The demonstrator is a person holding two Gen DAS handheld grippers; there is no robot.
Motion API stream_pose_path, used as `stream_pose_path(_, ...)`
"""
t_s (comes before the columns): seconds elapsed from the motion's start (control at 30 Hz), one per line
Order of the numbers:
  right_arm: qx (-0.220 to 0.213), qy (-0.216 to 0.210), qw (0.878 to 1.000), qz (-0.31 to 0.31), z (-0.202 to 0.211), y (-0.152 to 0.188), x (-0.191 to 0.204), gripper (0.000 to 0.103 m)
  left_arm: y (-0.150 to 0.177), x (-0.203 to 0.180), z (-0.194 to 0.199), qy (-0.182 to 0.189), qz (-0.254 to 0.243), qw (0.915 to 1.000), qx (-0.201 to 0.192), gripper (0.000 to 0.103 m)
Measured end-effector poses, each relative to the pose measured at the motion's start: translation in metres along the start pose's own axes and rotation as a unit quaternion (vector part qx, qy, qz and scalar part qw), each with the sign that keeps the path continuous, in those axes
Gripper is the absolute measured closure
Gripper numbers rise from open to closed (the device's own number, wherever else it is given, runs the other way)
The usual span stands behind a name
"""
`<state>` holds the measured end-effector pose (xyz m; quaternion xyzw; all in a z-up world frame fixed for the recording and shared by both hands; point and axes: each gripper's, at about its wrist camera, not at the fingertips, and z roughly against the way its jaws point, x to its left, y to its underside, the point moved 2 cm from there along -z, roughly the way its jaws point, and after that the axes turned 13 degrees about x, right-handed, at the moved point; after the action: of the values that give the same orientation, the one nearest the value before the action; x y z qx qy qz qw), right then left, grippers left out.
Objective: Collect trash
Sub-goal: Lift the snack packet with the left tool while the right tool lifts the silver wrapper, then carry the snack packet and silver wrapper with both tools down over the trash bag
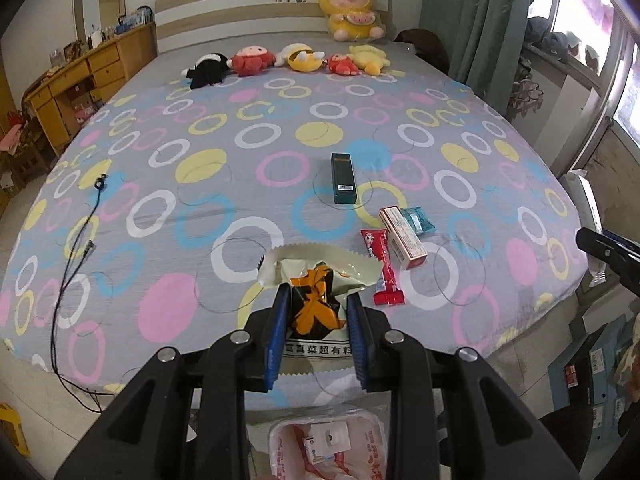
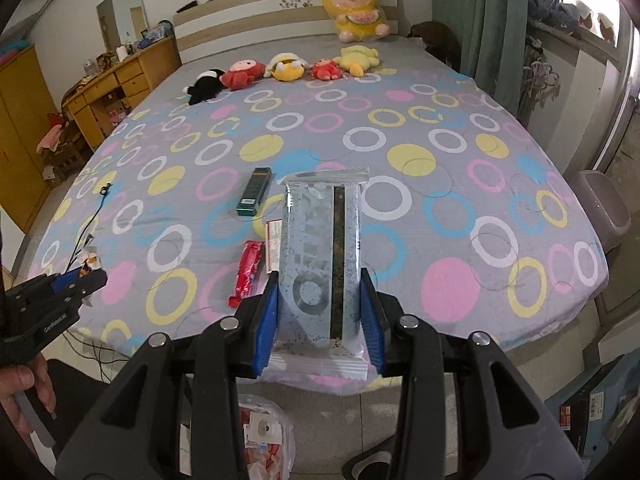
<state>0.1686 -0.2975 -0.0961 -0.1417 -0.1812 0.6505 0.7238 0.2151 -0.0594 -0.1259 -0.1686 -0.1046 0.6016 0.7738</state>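
Note:
My left gripper [image 1: 316, 304] is shut on a torn cream snack bag with orange and black print [image 1: 316, 300], held above the near edge of the bed. My right gripper [image 2: 320, 284] is shut on a pale blue speckled wrapper [image 2: 320, 256], also lifted over the bed's near edge. On the bedspread lie a dark green box [image 1: 343, 178], a red wrapper [image 1: 382, 266], a pink-and-white box [image 1: 402, 238] and a small teal packet [image 1: 417, 220]. Below both grippers a bin lined with a white and red plastic bag [image 1: 328, 446] stands on the floor, with trash inside.
A bed with a grey circle-patterned spread [image 1: 240, 184] fills the view; plush toys [image 1: 296, 58] line its far end. A black cable [image 1: 76, 240] trails off its left side. A wooden desk [image 1: 80, 80] stands left, curtains [image 1: 480, 20] and a grey bin [image 2: 604, 208] right, boxes [image 1: 588, 372] on the floor.

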Motion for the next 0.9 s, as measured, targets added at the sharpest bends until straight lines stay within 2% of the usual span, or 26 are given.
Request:
stream_pose_path(0.43, -0.042, -0.021, 0.999, 0.027, 0.062, 0.058, 0.026, 0.066, 0.043, -0.007, 0.046, -0.024, -0.026, 0.9984, -0.044, 0.075)
stream_pose_path(0.8, -0.061, -0.035, 0.996, 0.046, 0.096, 0.093, 0.047, 0.066, 0.074, -0.006, 0.077, -0.022, -0.04, 0.9969, -0.065, 0.075)
stream_pose_path(0.9, -0.059, -0.04, 0.996, 0.057, 0.099, 0.101, 0.052, 0.066, 0.086, -0.008, 0.082, -0.021, -0.058, 0.996, -0.065, 0.075)
